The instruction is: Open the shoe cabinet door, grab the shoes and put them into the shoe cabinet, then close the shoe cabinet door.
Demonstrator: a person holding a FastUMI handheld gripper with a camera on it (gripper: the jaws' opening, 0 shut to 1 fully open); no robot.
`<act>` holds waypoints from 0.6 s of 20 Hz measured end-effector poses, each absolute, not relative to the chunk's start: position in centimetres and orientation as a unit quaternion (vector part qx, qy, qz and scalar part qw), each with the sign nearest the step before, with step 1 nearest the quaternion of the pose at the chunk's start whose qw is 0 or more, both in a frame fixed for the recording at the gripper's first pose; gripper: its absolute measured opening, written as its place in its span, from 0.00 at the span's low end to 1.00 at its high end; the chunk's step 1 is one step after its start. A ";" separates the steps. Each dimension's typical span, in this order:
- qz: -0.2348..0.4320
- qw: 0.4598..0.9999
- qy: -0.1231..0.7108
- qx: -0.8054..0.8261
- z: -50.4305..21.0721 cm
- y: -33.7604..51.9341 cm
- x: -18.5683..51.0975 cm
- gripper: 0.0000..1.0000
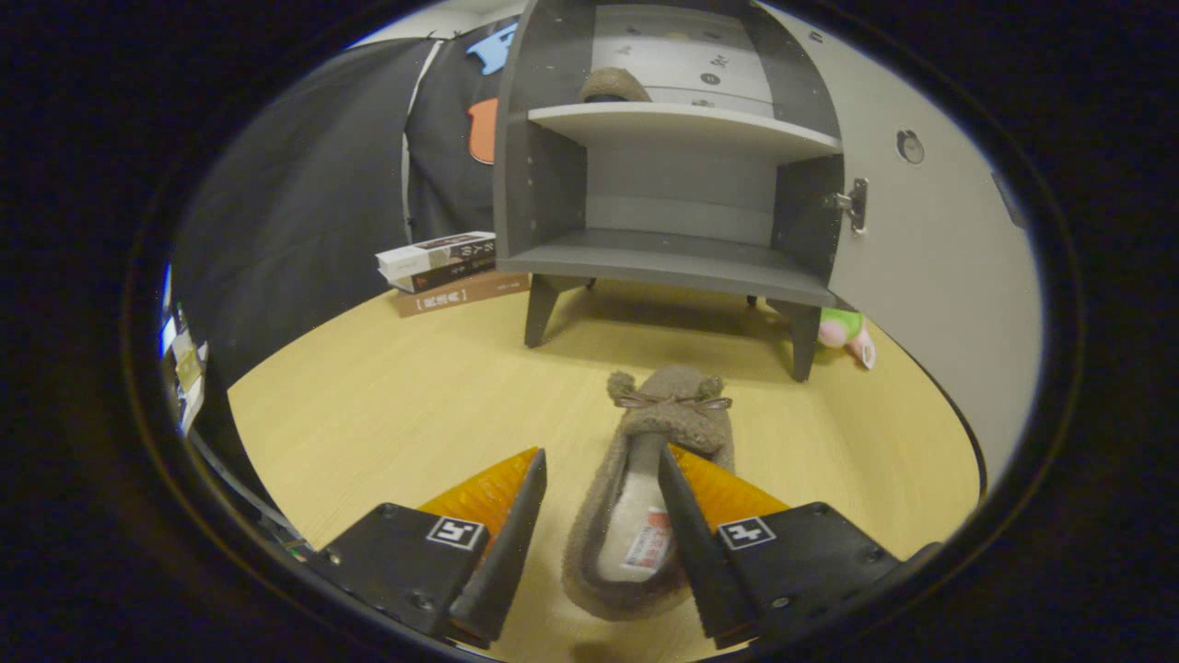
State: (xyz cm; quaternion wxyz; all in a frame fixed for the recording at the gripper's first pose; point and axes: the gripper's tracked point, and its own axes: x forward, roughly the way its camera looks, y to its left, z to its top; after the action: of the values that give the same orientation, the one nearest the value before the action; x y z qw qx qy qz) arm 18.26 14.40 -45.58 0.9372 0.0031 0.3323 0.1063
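I hold the gripper spread over the slipper — heel between the fingers, cabinet door open beyond.

The tongs stand spread wide, fingers seemingly pressing on nothing.

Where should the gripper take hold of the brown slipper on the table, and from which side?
Grip the side wall of the slipper near the heel, coming from above with one finger inside the opening. The slipper lies flat, toe toward the cabinet, and its soft rim is thin enough to pinch. The open gripper already has one finger over the opening.
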 end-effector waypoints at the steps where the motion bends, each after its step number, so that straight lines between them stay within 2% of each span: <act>1: 0.125 0.930 0.345 0.015 -46.3 15.0 18.2 0.66; 2: 0.142 0.927 0.346 0.030 -47.0 15.7 18.6 0.55; 3: 0.145 0.925 0.348 0.046 -47.5 15.6 19.0 0.52; 5: 0.147 0.927 0.338 0.069 -47.0 15.3 19.7 0.26; 8: 0.147 0.934 0.320 0.065 -45.8 14.5 19.3 0.12; 12: 0.159 0.937 0.304 0.071 -43.2 14.1 18.9 0.09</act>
State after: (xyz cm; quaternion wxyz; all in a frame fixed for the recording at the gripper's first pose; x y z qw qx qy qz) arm 18.88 14.08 -43.19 0.9368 0.0710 0.3035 0.1590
